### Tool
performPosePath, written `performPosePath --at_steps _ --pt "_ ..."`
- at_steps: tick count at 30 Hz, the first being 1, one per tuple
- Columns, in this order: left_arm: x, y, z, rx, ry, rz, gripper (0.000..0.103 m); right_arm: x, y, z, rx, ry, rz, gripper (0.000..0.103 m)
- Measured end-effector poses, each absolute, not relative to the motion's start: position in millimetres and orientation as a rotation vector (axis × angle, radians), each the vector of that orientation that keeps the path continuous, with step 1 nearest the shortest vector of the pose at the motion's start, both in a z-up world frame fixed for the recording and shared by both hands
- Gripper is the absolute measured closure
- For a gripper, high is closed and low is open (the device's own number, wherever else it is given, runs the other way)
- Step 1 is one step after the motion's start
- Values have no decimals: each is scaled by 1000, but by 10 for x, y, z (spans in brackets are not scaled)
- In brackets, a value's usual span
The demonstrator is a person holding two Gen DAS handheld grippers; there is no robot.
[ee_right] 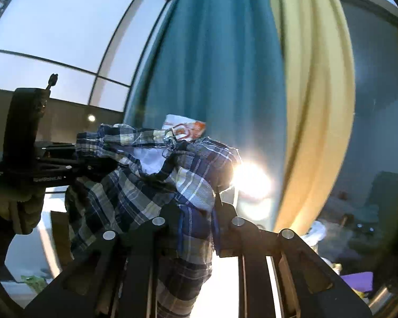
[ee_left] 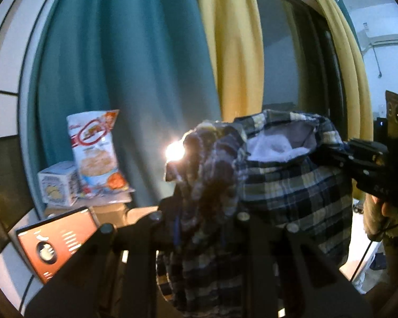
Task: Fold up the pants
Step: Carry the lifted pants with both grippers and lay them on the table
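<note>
The plaid pants (ee_left: 286, 185) hang in the air between my two grippers, with the waistband spread and its pale lining showing. My left gripper (ee_left: 199, 193) is shut on one bunched end of the waistband; the cloth hides its fingertips. The right gripper (ee_left: 331, 153) enters that view from the right, clamped on the other end, with a gloved hand (ee_left: 376, 220) under it. In the right wrist view the pants (ee_right: 135, 185) drape down over my right gripper (ee_right: 196, 201), shut on the cloth. There the left gripper (ee_right: 74, 156) holds the far end, with a gloved hand (ee_right: 16, 201) below it.
Teal curtain (ee_left: 124, 66) and yellow curtain (ee_left: 233, 53) hang straight ahead by a dark window. A snack bag (ee_left: 95, 153), a small white box (ee_left: 58, 182) and an orange box (ee_left: 55, 241) stand at lower left. A bright lamp glare (ee_right: 252, 180) shines behind the pants.
</note>
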State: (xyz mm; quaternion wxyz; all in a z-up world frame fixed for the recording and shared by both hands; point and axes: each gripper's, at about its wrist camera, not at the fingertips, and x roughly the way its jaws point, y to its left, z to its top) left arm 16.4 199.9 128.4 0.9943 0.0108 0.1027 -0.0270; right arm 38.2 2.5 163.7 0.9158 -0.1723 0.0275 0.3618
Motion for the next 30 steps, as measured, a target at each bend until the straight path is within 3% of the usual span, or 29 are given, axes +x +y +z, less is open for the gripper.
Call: performPosePath --at_steps 6,10,14,16,18,22,26,30 --pt "381 2373 892 -50 339 -19 81 737 338 1267 -297 226 814 85" --pt "903 2636 306 -122 516 17 78 1282 546 775 -284 387 809 84" --pt "1423 2798 -306 -161 756 115 76 1771 697 265 -276 521 730 63" --pt "1560 2856 -534 -172 827 165 74 1918 693 119 -246 560 698 60" --pt "1576 2890 -590 -176 824 191 66 1970 661 91 -236 573 696 60" --pt "1480 2900 -440 -183 741 245 63 2069 551 108 -232 583 669 59" --pt "1352 2806 -176 -181 660 253 62 2132 480 101 -215 590 647 42" --pt "1346 2681 -1 -180 622 229 59 2038 345 146 -213 585 635 40"
